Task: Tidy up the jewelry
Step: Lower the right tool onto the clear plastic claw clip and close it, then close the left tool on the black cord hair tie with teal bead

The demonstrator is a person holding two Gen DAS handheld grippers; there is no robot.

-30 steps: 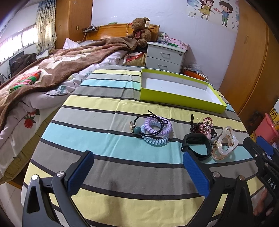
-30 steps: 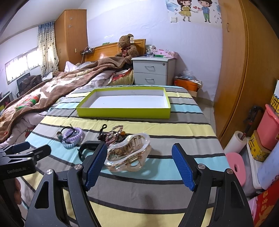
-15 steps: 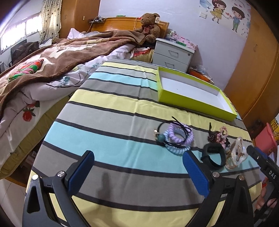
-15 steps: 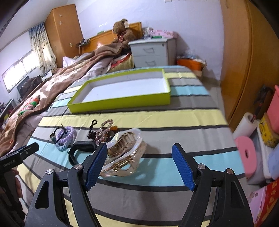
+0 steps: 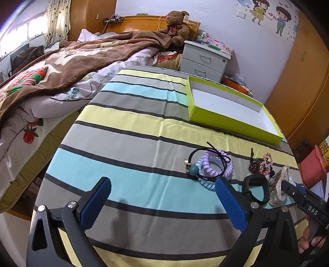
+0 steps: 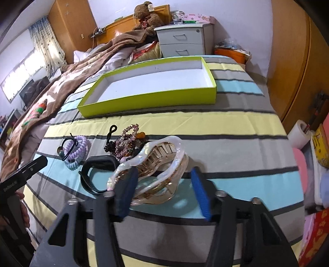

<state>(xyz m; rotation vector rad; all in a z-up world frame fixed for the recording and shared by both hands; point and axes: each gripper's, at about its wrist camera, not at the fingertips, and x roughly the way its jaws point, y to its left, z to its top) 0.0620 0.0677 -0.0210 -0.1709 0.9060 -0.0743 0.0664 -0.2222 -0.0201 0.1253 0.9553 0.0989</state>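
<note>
A pearly hair claw clip (image 6: 156, 170) lies on the striped cloth between the blue pads of my right gripper (image 6: 163, 194); the jaws are narrowing around it, not touching. Left of it lie a black wristband (image 6: 96, 174), a sparkly pink hair clip (image 6: 126, 139) and coiled purple and blue hair ties (image 6: 77, 150). A lime-green box (image 6: 150, 102) with a white floor stands behind them, nothing in it. My left gripper (image 5: 162, 202) is open and empty above the cloth, left of the hair ties (image 5: 213, 166), wristband (image 5: 257, 191) and claw clip (image 5: 280, 184). The box (image 5: 230, 121) is far right.
A bed with a brown blanket (image 5: 72, 61) adjoins the table on the left. A grey nightstand (image 6: 183, 39) and a teddy bear (image 6: 146, 18) stand behind. A wooden wardrobe (image 6: 298, 71) and floor clutter with a paper roll (image 6: 298, 133) are on the right.
My right gripper has moved forward and down over the claw clip and its jaws have narrowed around it. My left gripper has drifted back and to the left.
</note>
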